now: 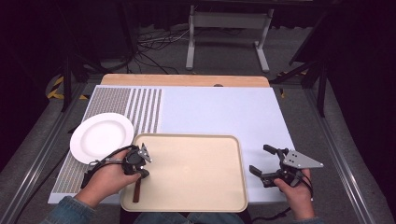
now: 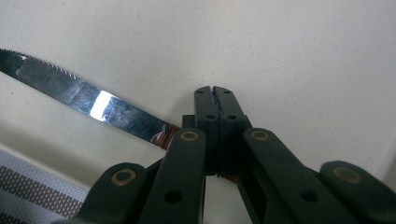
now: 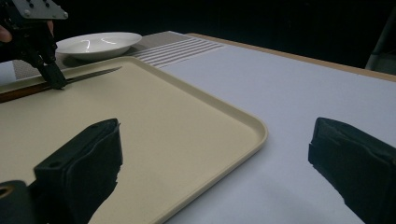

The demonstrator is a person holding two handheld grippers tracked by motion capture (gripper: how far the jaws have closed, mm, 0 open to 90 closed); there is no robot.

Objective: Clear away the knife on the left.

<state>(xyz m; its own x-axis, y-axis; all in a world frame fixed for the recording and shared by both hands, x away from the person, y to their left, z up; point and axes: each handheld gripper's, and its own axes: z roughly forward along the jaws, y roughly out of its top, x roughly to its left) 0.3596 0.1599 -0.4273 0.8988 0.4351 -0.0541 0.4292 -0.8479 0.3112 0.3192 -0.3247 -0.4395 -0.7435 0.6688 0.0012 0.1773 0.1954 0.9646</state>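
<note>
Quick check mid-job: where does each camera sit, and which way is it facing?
High view: above the near table edge, facing forward and down on the tray; both forearms enter below.
Left gripper view: rides the left hand-held gripper, jaws shut, pointing down beside the knife.
Right gripper view: low, facing across the tray over the open right hand-held gripper.
Shared: knife, tray.

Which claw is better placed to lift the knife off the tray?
Left. The left claw is already shut on the knife at its handle end; the right claw hangs open beside the tray.
</note>
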